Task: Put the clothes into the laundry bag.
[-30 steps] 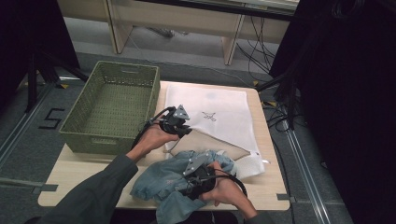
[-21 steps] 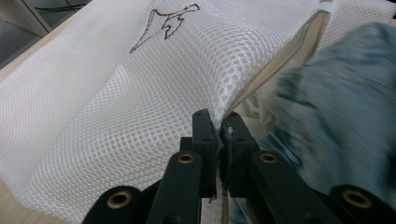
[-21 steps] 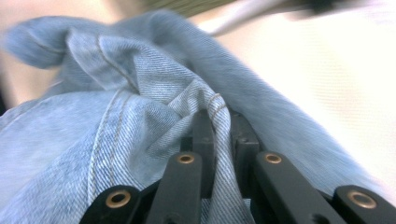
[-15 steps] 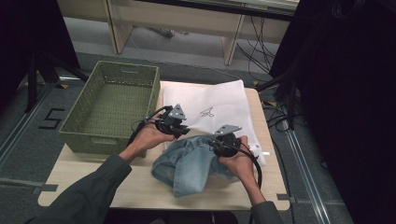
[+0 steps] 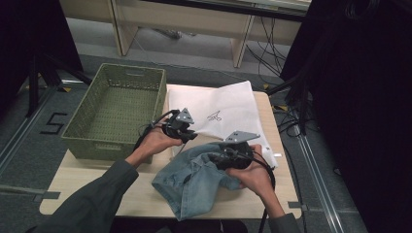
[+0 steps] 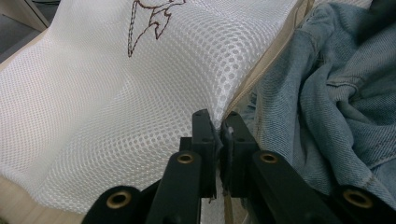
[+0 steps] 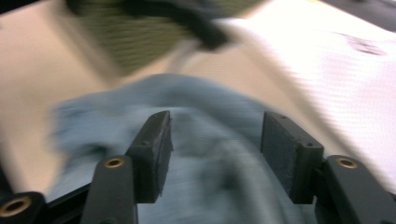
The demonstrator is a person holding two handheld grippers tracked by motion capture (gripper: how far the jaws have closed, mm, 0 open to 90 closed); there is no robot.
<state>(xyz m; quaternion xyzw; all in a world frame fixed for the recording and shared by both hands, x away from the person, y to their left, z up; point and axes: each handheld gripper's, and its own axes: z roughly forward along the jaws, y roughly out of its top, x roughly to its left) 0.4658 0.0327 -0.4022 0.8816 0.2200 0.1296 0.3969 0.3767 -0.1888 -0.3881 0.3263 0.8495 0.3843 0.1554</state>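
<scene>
A pale wooden worktop (image 5: 87, 187) stood on a grey floor, with dark drapes at either side and desk legs and cables behind. A green woven basket (image 5: 116, 109) sat beside the left tongs (image 5: 187, 133), on their outer side, touching the edge of a white mesh laundry bag (image 5: 228, 109) that bore a small brown embroidered mark. The bag lay just beyond both tongs.

Left tongs: jaws pressed together on the bag's rim beside its beige zip band; in the left gripper view the left tongs (image 6: 217, 133) pinched a fold of mesh (image 6: 116, 93), which rose from the pinch as a taut ridge. A grey three-cornered plate topped this tool, and the person's left hand (image 5: 155, 143) held it, the forearm in a dark olive sleeve (image 5: 92, 199).

Right tongs (image 5: 218, 159): held in the person's right hand (image 5: 255, 177), near the left tongs and resting against a crumpled blue denim garment (image 5: 192, 182). In the right gripper view the right tongs (image 7: 215, 140) had jaws standing wide apart, gripping nothing, with the blurred denim (image 7: 210, 186) directly beneath and ahead of them.

The denim lay heaped between the two tongs and the near edge of the worktop, its upper edge touching the bag's opening; in the left gripper view the denim (image 6: 336, 93) sat just beside the pinched rim.
</scene>
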